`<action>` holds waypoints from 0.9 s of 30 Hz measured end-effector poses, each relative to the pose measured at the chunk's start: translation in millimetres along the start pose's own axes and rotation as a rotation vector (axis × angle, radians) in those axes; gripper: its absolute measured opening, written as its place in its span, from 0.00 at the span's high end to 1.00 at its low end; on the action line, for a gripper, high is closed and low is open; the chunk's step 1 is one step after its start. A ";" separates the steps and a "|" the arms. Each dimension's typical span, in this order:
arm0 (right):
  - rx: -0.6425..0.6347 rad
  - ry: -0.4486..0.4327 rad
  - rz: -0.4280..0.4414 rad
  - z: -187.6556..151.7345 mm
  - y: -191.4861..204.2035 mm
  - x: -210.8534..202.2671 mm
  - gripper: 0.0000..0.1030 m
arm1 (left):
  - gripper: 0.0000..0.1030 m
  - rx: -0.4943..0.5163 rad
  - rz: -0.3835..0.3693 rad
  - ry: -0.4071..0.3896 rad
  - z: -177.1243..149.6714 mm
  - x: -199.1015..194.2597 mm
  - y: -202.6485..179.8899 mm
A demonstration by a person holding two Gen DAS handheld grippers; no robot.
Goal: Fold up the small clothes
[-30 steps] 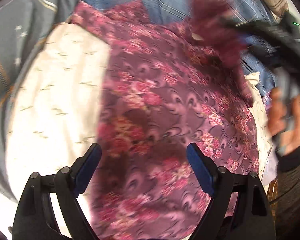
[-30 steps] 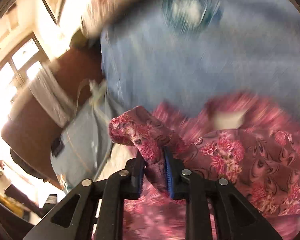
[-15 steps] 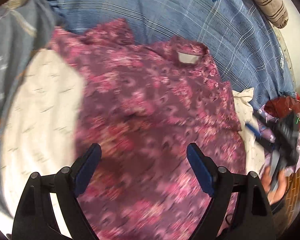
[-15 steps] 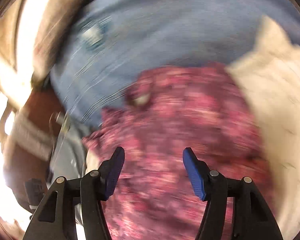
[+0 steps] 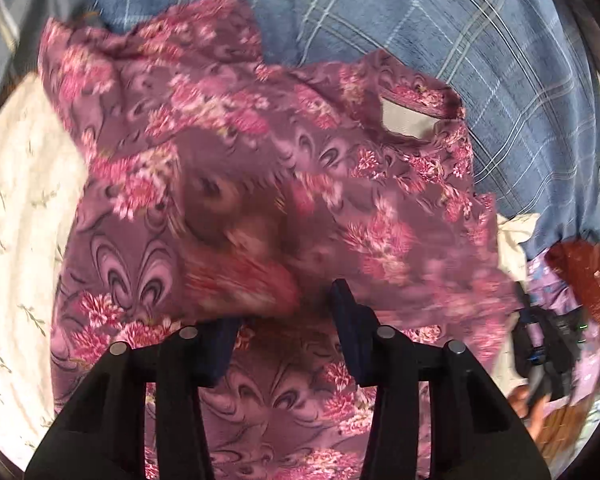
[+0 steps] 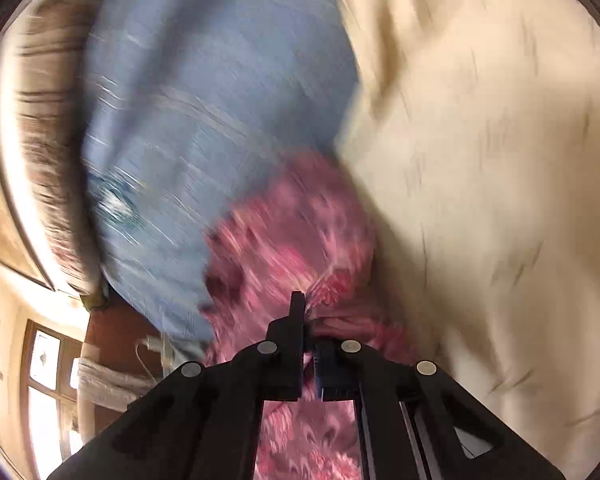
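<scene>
Your left gripper (image 5: 284,316) points down over the purple floral garment (image 5: 340,184), which lies spread across a blue checked blanket (image 5: 480,60) and partly over a cream sheet with small sprigs (image 5: 20,208). Its jaws are closing, about half apart, with a raised fold of the floral cloth bunched against the left pad; that fold is blurred, so you cannot tell whether the pads press on it yet. A pale label (image 5: 406,122) shows at the garment's neck, toward the upper right. At the right edge your right gripper (image 5: 540,352) appears small and smeared, beside a red-brown cloth (image 5: 580,276) whose shape is cut off by the rim. In your right wrist view everything is streaked by motion: the right gripper (image 6: 308,320) has its jaws shut tight on a gathered pinch of the floral garment (image 6: 292,240), with the blanket (image 6: 220,100) to the left and the cream sheet (image 6: 500,180) filling the right. A window (image 6: 48,380) shows at lower left; the rest there is too blurred to make out.
</scene>
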State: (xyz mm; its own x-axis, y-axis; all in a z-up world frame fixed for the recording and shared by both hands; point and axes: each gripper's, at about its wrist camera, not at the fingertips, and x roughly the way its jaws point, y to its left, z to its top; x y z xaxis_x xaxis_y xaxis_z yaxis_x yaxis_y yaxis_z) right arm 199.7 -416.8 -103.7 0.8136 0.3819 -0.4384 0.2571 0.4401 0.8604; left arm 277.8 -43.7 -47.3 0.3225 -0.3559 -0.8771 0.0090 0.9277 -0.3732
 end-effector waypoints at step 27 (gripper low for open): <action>-0.445 0.209 -0.351 65.5 59.9 116.7 0.92 | 0.24 0.076 0.085 -0.014 36.0 11.2 7.2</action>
State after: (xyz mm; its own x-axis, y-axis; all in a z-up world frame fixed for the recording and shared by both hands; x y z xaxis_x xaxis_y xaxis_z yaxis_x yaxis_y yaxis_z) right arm 344.1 -399.1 -86.3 0.5885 0.2839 -0.7570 0.2125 0.8491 0.4836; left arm 315.6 -37.0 -48.9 0.3385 -0.2749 -0.8999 0.0527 0.9604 -0.2735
